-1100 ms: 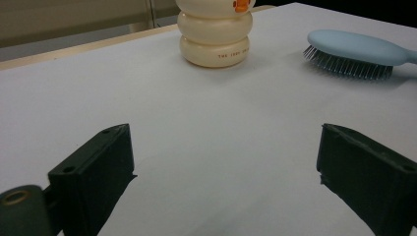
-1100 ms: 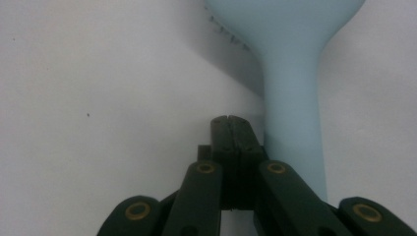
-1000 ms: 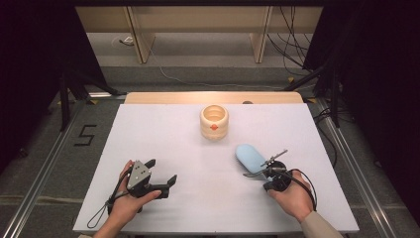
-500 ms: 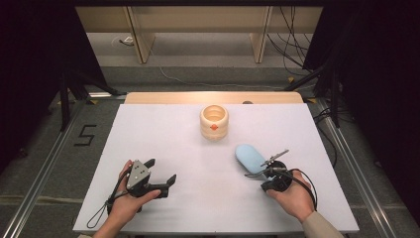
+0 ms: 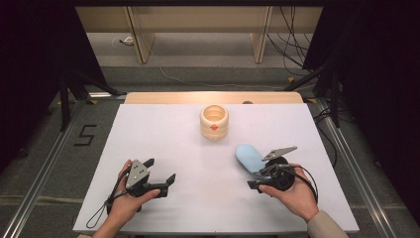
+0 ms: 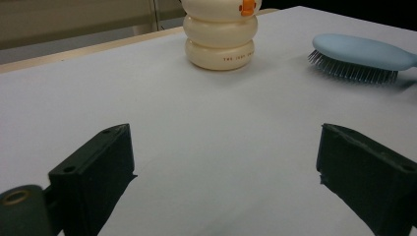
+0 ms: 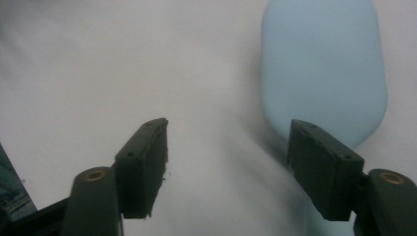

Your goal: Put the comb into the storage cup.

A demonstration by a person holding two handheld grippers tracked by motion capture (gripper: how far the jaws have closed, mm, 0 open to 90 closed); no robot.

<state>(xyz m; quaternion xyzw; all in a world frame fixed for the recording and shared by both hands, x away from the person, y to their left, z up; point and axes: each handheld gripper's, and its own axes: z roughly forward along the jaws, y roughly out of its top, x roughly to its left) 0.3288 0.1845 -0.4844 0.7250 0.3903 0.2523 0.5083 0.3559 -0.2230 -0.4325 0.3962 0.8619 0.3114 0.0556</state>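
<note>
a: where's the brush rn?

b: light blue hairbrush point(image 5: 249, 157) lies bristles down on the white table point(image 5: 163, 129), right of centre, handle end toward the right gripper point(image 5: 270, 168). in the right gripper view its head point(image 7: 322, 69) sits just past the right-hand jaw, nothing between the pads.

a: so not gripped?

b: no. jaws have just been opening, they stand apart w/ bare table between them. looks like a let-go or a re-aim, imo.

a: best way to take it?

b: i'd shift sideways so the handle, not the wide head, runs between the jaws, stay low, then close square across it. off-centre and it'll prob swivel on the bristles.

a: left side?

b: left gripper point(image 5: 158, 173) rests wide open near the front edge, well apart from the brush. cream stacked-ring pot point(image 5: 214, 122) sits further back, mid table; keep clear of it.
</note>
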